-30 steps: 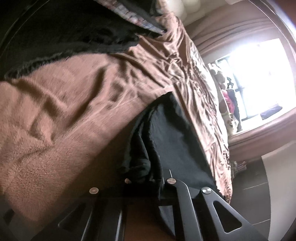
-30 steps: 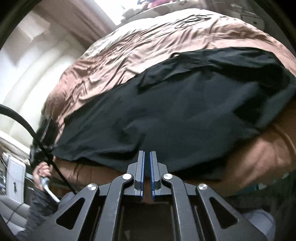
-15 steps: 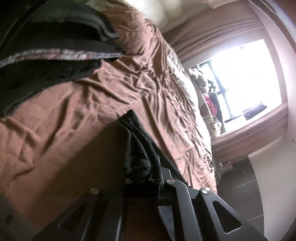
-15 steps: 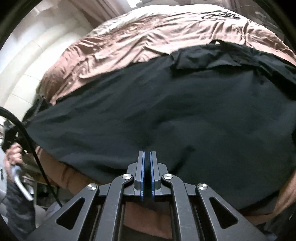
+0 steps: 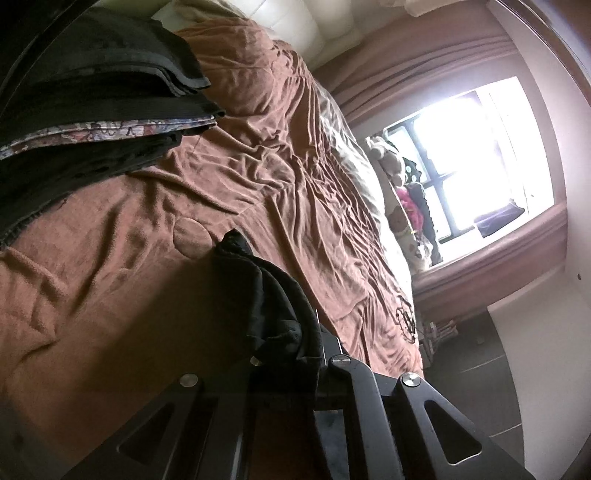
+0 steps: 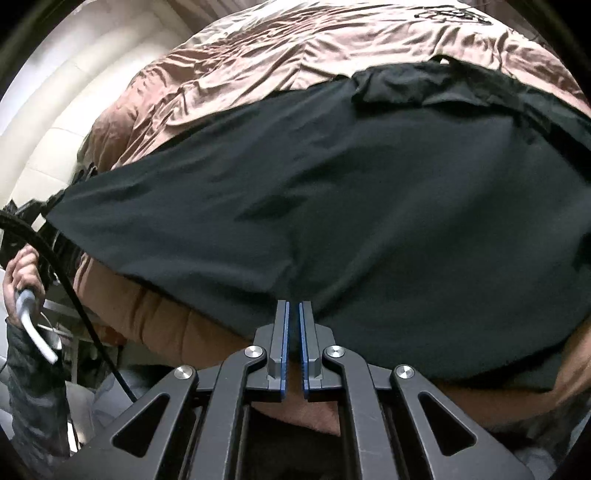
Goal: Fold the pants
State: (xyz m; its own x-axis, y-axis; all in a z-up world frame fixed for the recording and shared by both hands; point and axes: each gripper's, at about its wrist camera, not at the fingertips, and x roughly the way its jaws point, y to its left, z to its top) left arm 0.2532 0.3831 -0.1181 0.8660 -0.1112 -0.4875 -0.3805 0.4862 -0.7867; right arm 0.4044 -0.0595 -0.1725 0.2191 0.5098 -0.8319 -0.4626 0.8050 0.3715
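Left gripper [image 5: 291, 332] pinching black pants [image 6: 332, 206], brown bedspread [image 5: 147, 258], right gripper [image 6: 293, 314] closed empty

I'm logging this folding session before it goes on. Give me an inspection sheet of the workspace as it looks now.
Surface: bed with a wrinkled brown cover; no hard table seen.
Job's things: black pants spread across the cover, one end bunched up at the left tongs.
Clutter: stack of folded dark clothes on the bed, beside the work area.
Grippers: left tongs shut on the pants fabric; right tongs shut at the near edge of the pants, fabric between the pads not clearly seen.
Cables: black cable hanging past the person's hand.
Surroundings: bright window, soft toys on the sill, padded white headboard.
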